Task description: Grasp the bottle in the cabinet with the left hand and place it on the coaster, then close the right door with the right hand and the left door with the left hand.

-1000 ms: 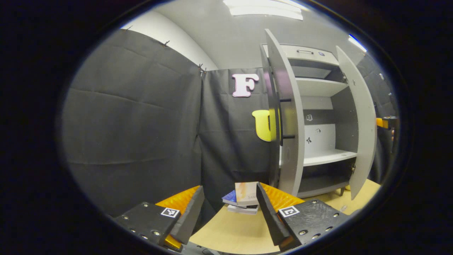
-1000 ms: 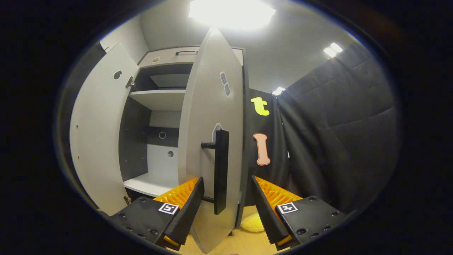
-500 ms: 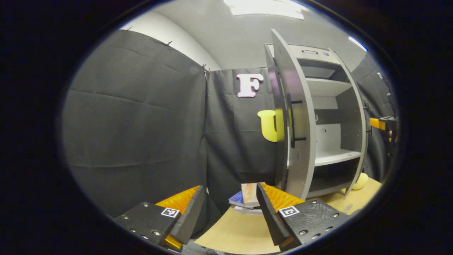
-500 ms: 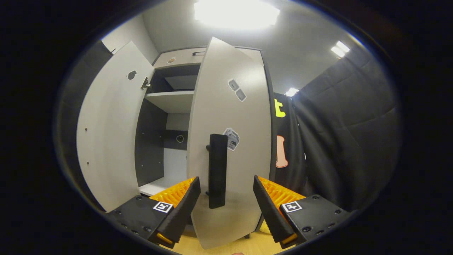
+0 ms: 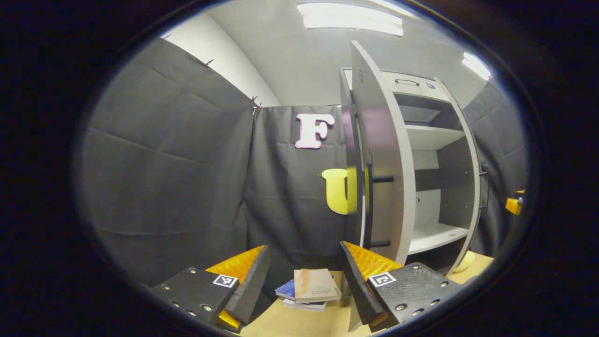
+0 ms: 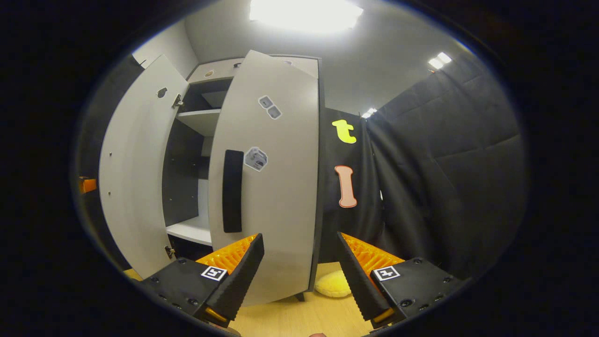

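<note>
The grey cabinet point(image 6: 255, 65) has its right door point(image 6: 276, 187) swung most of the way toward shut, its black handle point(image 6: 232, 191) facing me. My right gripper point(image 6: 299, 238) is open just in front of that door's lower part, touching nothing. The left door point(image 6: 133, 178) stands wide open. In the left gripper view this left door point(image 5: 381, 154) is edge-on with its black handle point(image 5: 369, 206) on the outer face. My left gripper point(image 5: 304, 248) is open and empty, low and to the left of it. Bare shelves point(image 5: 433, 236) show inside.
A small stack of books point(image 5: 311, 290) lies on the wooden table point(image 5: 290, 323) between my left fingers. A yellow round pad point(image 6: 333, 284) lies on the table by the cabinet's right foot. Black cloth walls close in both sides.
The right door has swung from half open to nearly shut, and its handle has moved out from between my right fingers. My left gripper has drawn nearer to the left door.
</note>
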